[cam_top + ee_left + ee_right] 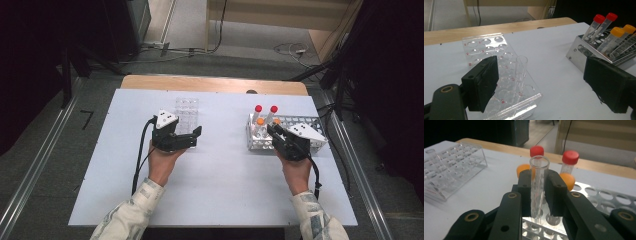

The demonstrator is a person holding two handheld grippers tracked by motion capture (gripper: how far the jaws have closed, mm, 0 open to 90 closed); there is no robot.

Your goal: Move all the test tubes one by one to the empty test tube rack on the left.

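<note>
Above the metal rack (599, 197), our right gripper (539, 191) pinches an uncapped glass tube (537, 187) upright; the clear rack (187, 116) waits leftward, beside our spread left gripper (186, 137).

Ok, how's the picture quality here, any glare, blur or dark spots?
High view: even light on the table, dark corners, a soft image. Left gripper view: the near jaws are blurred, and glare washes the clear rack. Right gripper view: the tube in the right gripper is sharp, the background is dim, and the metal rack shines.
</note>
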